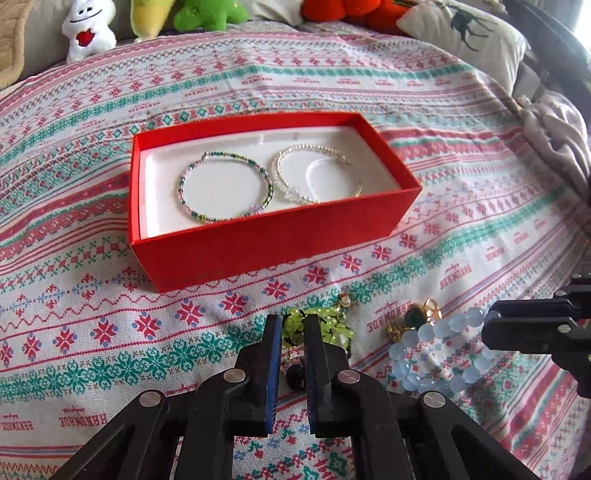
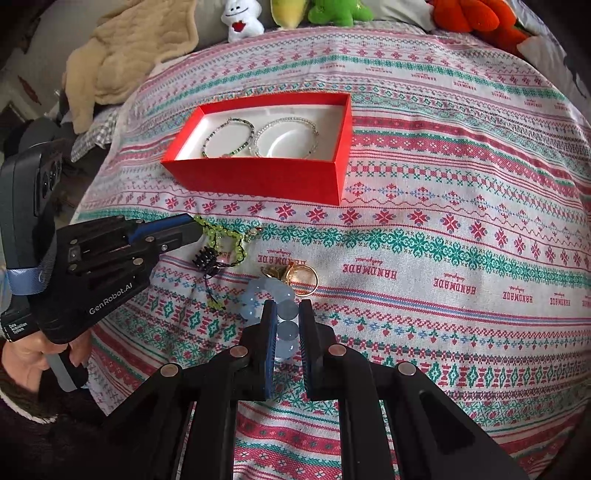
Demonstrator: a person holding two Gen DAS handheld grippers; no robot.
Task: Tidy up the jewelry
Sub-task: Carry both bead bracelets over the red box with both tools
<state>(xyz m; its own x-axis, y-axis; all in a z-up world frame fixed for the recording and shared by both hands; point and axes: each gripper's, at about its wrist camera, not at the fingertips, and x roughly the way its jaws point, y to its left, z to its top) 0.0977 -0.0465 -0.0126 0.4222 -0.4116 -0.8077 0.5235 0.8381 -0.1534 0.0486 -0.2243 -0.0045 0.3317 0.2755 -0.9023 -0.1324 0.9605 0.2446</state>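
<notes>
A red box point(image 1: 258, 243) point(image 2: 258, 177) with a white liner holds a green beaded bracelet point(image 1: 227, 186) point(image 2: 229, 136) and a clear beaded bracelet point(image 1: 314, 177) point(image 2: 286, 138). On the cloth in front lie a lime-green bead bracelet point(image 1: 321, 325) point(image 2: 225, 238), gold rings point(image 1: 421, 317) point(image 2: 301, 280) and a pale blue bead bracelet point(image 1: 436, 354) point(image 2: 269, 291). My left gripper point(image 1: 291, 325) point(image 2: 197, 225) is narrowly parted around the lime bracelet's edge. My right gripper point(image 2: 287, 312) point(image 1: 487, 325) has its jaws close around the blue beads on the cloth.
Plush toys point(image 1: 88, 33) point(image 2: 242, 18) and a pillow point(image 1: 465, 37) line the far edge. A beige blanket point(image 2: 129, 51) lies at the left. The patterned cloth point(image 2: 443, 221) spreads wide to the right of the box.
</notes>
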